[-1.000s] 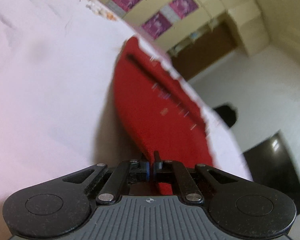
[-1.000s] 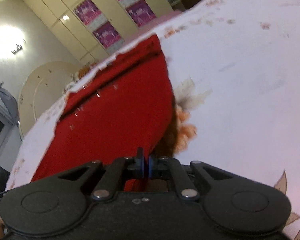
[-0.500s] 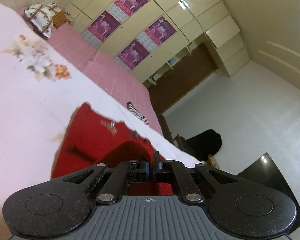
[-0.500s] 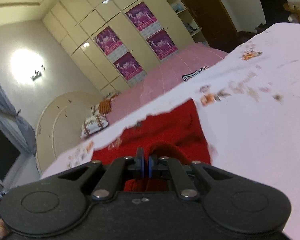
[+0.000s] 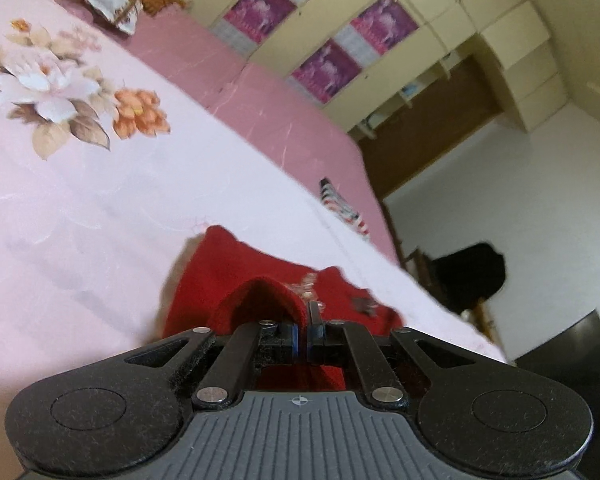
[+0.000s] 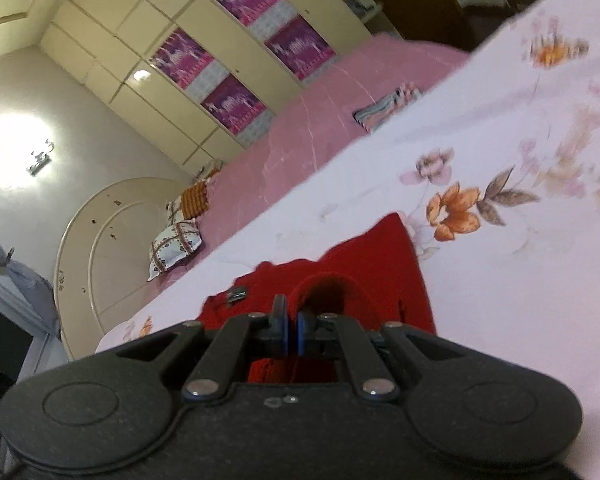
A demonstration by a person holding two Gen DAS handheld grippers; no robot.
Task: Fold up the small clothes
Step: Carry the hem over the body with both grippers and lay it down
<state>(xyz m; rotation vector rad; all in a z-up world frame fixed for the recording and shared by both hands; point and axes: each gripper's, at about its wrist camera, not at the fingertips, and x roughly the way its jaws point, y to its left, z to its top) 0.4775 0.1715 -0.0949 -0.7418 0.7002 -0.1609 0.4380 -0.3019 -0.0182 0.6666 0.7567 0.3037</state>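
The left tongs [image 5: 302,330] are pinched nearly together, only a thin slit showing between the blue-edged fingertips [image 5: 293,336], with a raised fold of the red garment [image 5: 228,280] caught between them. Their linkage bars angle inward toward the tips. The right tongs [image 6: 289,326] are likewise drawn close, the fingertips [image 6: 280,320] clamped on another raised fold of the same garment. Both tongs are tilted, pointing forward low across the bed.
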